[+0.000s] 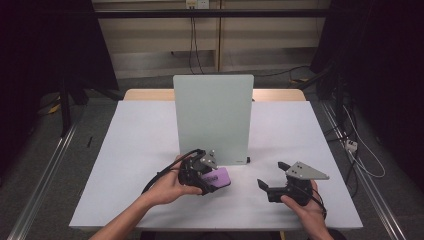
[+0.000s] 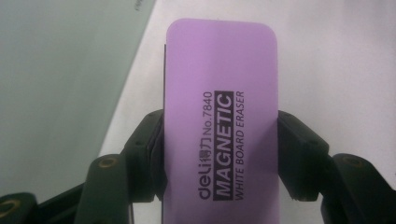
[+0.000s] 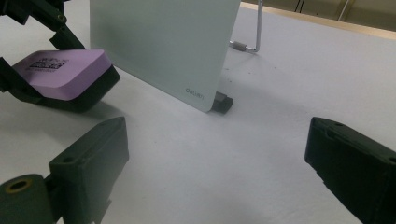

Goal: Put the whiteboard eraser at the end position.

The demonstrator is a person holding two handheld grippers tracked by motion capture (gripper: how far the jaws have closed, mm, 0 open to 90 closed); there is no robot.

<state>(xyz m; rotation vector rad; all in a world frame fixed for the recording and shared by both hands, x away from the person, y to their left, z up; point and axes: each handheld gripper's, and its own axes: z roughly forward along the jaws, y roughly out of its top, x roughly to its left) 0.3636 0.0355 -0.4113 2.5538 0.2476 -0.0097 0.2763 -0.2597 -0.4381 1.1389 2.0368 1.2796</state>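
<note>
Nearest the person, the right tongs (image 1: 272, 179) rested low over the desk (image 1: 140, 140) at about five o'clock, jaws spread wide with nothing between them and only bare white surface ahead in the right gripper view. A little farther in, at about seven o'clock from the desk's middle, the left tongs (image 1: 207, 184) had closed on the purple eraser (image 2: 219, 116); the left gripper view showed both jaws pressed against its long sides, the printed face up and the far end sticking out well past the tips. From the right gripper view the eraser (image 3: 65, 74) looked tilted, its dark felt underside seemingly off the surface, though I could not be sure its low edge was clear. I judged the pick-up was done and the carrying to the board about to start. Just beyond, at twelve o'clock from the eraser, stood the pale whiteboard (image 1: 214, 117), upright on its small foot (image 3: 223, 101) with a wire prop (image 3: 250, 32) behind. The next move seemed to call for turning the felt side toward the board's face and pressing lightly, since a hard push might tip it backward. There was open room to the left and right of the board, while the near desk edge lay close beneath both forearms.
</note>
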